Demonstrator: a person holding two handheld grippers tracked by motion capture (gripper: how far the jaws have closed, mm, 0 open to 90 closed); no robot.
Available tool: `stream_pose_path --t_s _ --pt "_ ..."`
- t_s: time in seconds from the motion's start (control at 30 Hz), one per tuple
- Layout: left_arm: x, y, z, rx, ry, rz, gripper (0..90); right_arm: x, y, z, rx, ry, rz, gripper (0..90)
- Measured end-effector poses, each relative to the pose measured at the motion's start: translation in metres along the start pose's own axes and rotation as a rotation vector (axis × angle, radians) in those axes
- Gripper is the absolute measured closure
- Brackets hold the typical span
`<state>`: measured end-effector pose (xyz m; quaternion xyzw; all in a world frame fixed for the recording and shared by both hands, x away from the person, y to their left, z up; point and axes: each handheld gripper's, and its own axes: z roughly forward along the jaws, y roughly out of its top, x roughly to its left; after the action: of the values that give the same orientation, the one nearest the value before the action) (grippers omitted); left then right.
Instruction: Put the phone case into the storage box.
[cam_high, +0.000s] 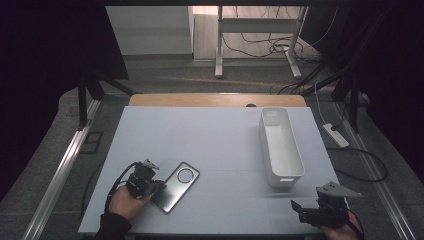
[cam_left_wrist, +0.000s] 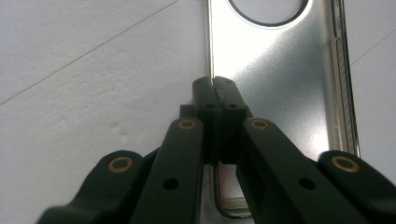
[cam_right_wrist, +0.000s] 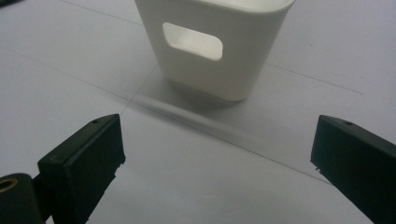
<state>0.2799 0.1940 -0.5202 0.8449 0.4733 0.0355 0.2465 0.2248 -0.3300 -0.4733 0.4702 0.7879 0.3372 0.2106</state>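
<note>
On the white table (cam_high: 210, 145), near its front left corner, lies a silvery phone case (cam_high: 176, 186), flat and angled, with a round camera cutout towards its far end. From the left gripper view its glossy surface and ridged side edge show. The left gripper (cam_left_wrist: 215, 88) rests over the case's near edge, jaws pressed together, whether pinching the rim I cannot tell. Well apart, the right gripper (cam_right_wrist: 217, 154) gapes wide before the white bin (cam_right_wrist: 212, 44), whose handle slot faces it.
</note>
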Motion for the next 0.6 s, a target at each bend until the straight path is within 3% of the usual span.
stream_pose_path --t_s 0.13,0.27,0.6 --pt "0.002 -0.003 -0.005 -0.050 -0.018 -0.021 89.1 0.000 0.000 0.000 0.000 -0.001 0.000 2.0" --pt "0.003 -0.002 -0.010 -0.078 -0.015 -0.017 89.2 0.000 0.000 0.000 -0.001 -0.001 0.001 2.0" --pt "-0.004 0.004 -0.019 -0.237 -0.035 -0.030 89.1 0.000 0.000 0.000 0.000 -0.001 -0.002 2.0"
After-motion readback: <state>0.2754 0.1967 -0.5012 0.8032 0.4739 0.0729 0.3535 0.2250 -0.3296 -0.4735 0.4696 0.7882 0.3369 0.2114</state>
